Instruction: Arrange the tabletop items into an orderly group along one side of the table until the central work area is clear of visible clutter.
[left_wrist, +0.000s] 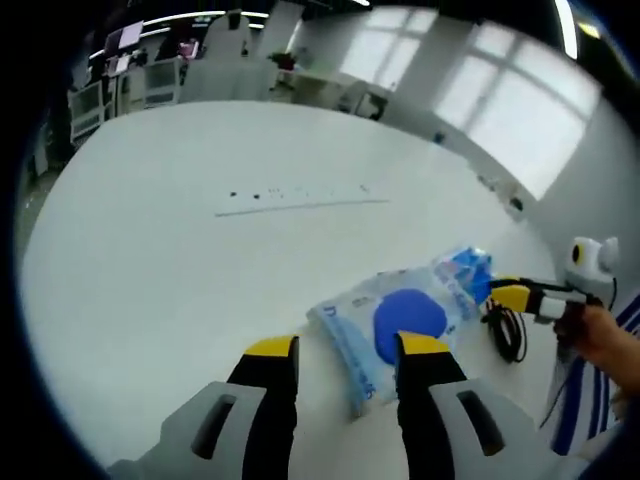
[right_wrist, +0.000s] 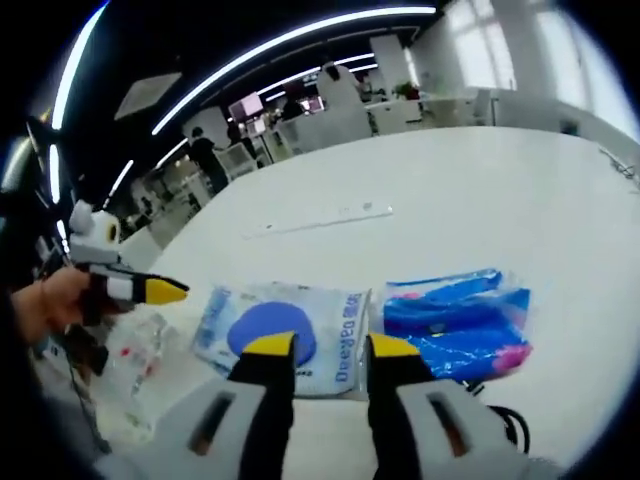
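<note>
A white packet with a blue disc (left_wrist: 400, 320) lies on the white table (left_wrist: 200, 260), just beyond my left gripper (left_wrist: 347, 350), which is open with nothing between its jaws. A blue packet (left_wrist: 465, 270) lies beside it, farther right. My right gripper (left_wrist: 510, 293) comes in from the right, its yellow tips at the blue packet's edge. In the right gripper view the white packet (right_wrist: 280, 335) sits straight ahead of my open right gripper (right_wrist: 330, 348). The blue packet (right_wrist: 460, 315) is to its right and the left gripper (right_wrist: 150, 290) hovers at the left.
A black cable (left_wrist: 508, 330) lies coiled near the table edge by the packets. A clear plastic bag (right_wrist: 135, 360) rests under the left gripper. A thin line with small dots (left_wrist: 300, 205) marks the tabletop. Desks and chairs (left_wrist: 160, 80) stand beyond the far edge.
</note>
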